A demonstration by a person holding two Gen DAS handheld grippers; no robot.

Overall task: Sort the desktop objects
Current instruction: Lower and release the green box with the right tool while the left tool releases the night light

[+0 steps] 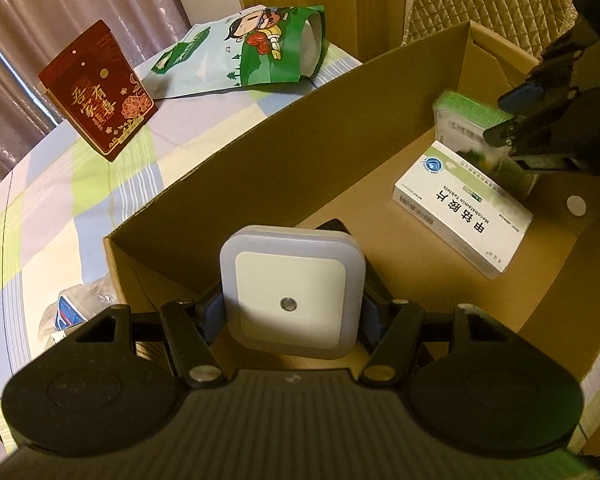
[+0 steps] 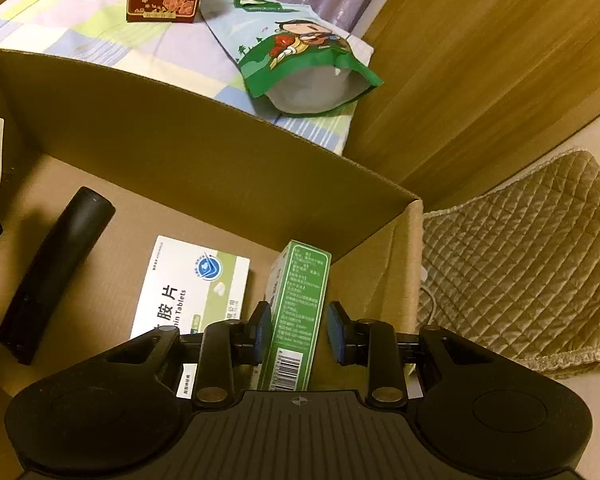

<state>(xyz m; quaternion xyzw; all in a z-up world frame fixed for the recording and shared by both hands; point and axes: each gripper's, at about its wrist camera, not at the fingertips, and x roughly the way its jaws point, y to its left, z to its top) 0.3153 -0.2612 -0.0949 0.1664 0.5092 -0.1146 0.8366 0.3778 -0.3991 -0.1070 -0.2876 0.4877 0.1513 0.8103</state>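
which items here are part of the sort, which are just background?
In play: night light in left tool; green box between right tool fingers; white tablet box; black cylinder; cardboard box; red box; snack pouch.
Background: quilted cushion; curtain.

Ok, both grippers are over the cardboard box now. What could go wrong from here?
1. The green box stands on end between the right gripper pads, with a gap on the right side; it may topple onto the white tablet box when the gripper withdraws.
2. The left gripper holds the white night light above the cardboard box's near corner; released here, it may strike the wall or land on the black cylinder.
3. Both grippers share one box and could collide.
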